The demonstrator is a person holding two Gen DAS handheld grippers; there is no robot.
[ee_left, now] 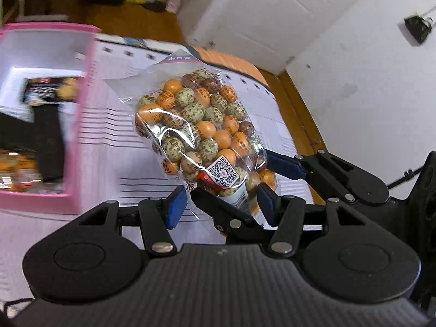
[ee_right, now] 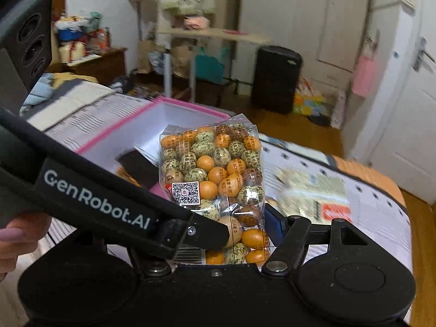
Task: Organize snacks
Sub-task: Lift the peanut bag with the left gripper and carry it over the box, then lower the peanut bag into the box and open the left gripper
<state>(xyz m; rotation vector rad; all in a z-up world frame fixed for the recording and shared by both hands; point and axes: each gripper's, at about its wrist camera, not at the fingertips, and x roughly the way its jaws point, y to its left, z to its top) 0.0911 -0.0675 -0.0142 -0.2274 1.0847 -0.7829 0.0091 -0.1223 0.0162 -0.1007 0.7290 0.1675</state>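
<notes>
The pink box (ee_right: pixel 188 110) is sitting open on the counter (ee_left: pixel 130 163), waiting for snacks. Just beside the box, the bag of candy eggs (ee_left: pixel 199 130) is hanging up off the counter. The left hand-held gripper (ee_left: pixel 220 204) and right hand-held gripper (ee_right: pixel 245 226) are both squeezing its bottom.

snack bag (ee_left: pixel 196 125) – clear glossy plastic film, crinkly, smooth shiny coated nuts inside | left gripper (ee_left: pixel 220 204) – matt black plastic arms, blue rubbery pads, bright metal rivets, ribbed body | box (ee_left: pixel 73 147) – pink smooth card or plastic, can't tell | table cover (ee_left: pixel 122 163) – printed paper | floor (ee_left: pixel 302 109) – glossy wood
</notes>
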